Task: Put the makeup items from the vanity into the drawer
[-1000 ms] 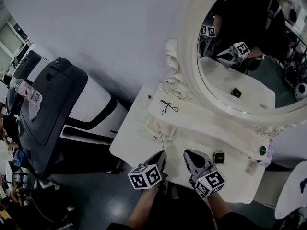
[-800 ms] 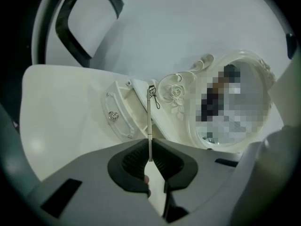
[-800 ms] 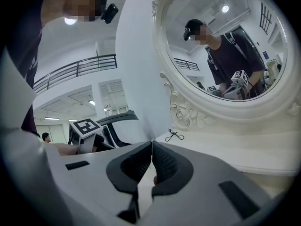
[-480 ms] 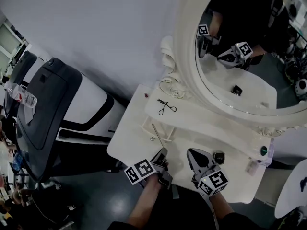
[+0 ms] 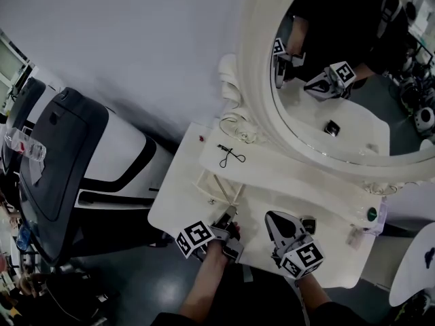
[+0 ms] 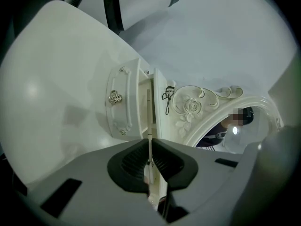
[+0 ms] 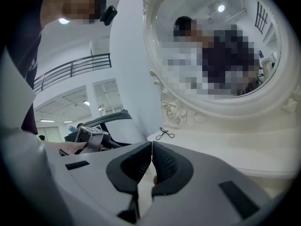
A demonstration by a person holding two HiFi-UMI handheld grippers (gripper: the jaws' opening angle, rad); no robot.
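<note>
**Left gripper holds a thin stick at the open drawer**

Head view: a white vanity [image 5: 182, 197] stands under an oval mirror [image 5: 253, 100]. Its small drawer [image 5: 212, 182] is pulled out at the left, and the left gripper [image 5: 231, 217] points towards it. The right gripper [image 5: 273, 219] hangs just beside the left one, near a dark compact [image 5: 310, 224]. An eyelash curler [image 5: 231, 156] lies on the raised shelf.

Left gripper view: the jaws are clamped on a thin white stick [image 6: 149, 126]. Its far end reaches over the open drawer, behind the knobbed front.

Right gripper view: the jaws are pressed together with nothing between them. The eyelash curler lies ahead on the shelf.
</note>
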